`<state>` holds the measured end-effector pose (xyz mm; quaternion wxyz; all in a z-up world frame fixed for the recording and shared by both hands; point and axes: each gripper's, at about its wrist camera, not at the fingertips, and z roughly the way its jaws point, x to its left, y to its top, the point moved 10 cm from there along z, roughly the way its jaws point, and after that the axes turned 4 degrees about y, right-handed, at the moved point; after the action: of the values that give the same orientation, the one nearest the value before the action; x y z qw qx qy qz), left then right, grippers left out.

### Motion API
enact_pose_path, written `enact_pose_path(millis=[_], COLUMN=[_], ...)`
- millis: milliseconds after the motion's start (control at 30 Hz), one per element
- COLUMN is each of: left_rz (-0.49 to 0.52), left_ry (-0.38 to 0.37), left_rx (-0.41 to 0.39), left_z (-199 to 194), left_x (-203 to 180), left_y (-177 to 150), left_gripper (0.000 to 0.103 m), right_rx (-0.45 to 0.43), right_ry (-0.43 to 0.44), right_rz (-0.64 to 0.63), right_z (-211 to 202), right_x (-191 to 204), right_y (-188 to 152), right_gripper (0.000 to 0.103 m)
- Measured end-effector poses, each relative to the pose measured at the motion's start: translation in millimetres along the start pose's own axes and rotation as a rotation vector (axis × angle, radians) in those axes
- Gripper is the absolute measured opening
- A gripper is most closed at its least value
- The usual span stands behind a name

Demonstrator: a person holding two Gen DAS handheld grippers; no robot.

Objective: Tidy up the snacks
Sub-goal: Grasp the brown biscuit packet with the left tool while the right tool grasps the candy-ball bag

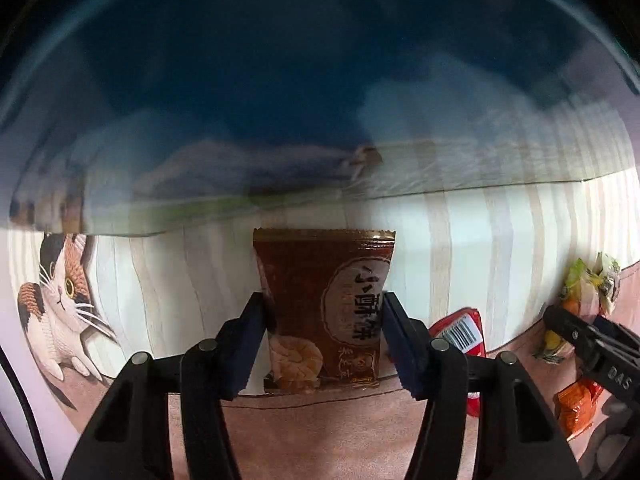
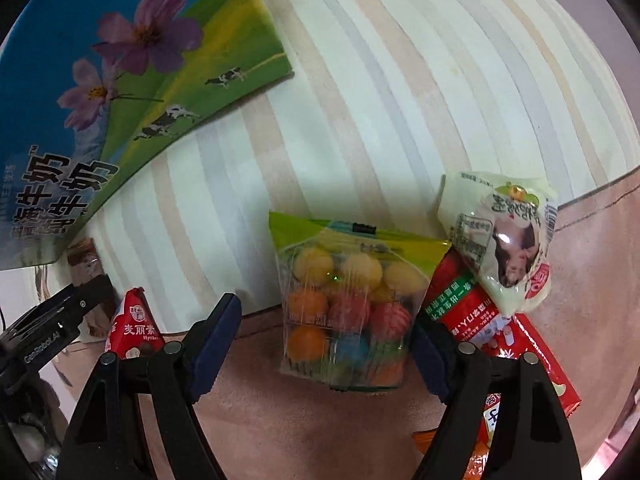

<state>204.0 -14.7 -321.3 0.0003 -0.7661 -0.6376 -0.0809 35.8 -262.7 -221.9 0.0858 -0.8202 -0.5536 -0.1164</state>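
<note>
Left wrist view shows the left gripper (image 1: 324,340) pointing down at a brown biscuit packet (image 1: 326,304) in the lower middle of the frame; its blue pads (image 1: 248,344) sit against the packet's two long edges and pinch it, a hold across the narrow width that probably suits lifting a flat pack off the striped cloth (image 1: 460,240). A blurred blue milk carton (image 1: 280,92) fills the upper half, likely the place the snacks go. Right wrist view shows the right gripper (image 2: 324,344) straddling a clear bag of coloured candy balls (image 2: 348,304) at centre bottom; its jaws stand spread, a gap visible on the left, so nothing is held yet. A white pouch (image 2: 508,248) leans on red packs (image 2: 468,312) at right, a small red packet (image 2: 134,328) lies lower left.
</note>
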Motion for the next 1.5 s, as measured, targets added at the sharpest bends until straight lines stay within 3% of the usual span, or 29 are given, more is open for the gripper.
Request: enact_pose_path(millis=[100,333,633,733,1033,1167,1367,1500], left_rz=[-0.008,-0.109,-0.161,-0.165,-0.159,-0.168,-0.172,-0.17], left_ry=[-0.001,-0.05,-0.125,-0.117,-0.096,-0.094,-0.093,-0.114], left_rx=[0.002,0.089,0.239,0.247,0.267,0.258,0.247,0.238], left_z=[-4,0,20,24,30,29,27,17], left_x=[5,25,13,10,2,0,12,11], left_y=[-13,-87,-170,-173,-150,-140,-153,-152], left_gripper=[0.055,0.055,0.055,0.056,0.058,0.058,0.055,0.054], right_rx=[0.012,0.101,0.284,0.309,0.313,0.292,0.246,0.227], right_ry=[-0.011,0.003,-0.055,-0.085,-0.077,-0.091,-0.093,-0.083], right_rz=[-0.04,-0.153,-0.41,-0.458,-0.388,-0.389,-0.391,-0.388], right_z=[3,12,30,34,51,49,51,44], right_x=[10,28,47,52,50,47,43,39], right_y=[2,-42,-120,-128,-99,-101,-134,-139], right_gripper=[0.058,0.057,0.057,0.058,0.064,0.064,0.061,0.057])
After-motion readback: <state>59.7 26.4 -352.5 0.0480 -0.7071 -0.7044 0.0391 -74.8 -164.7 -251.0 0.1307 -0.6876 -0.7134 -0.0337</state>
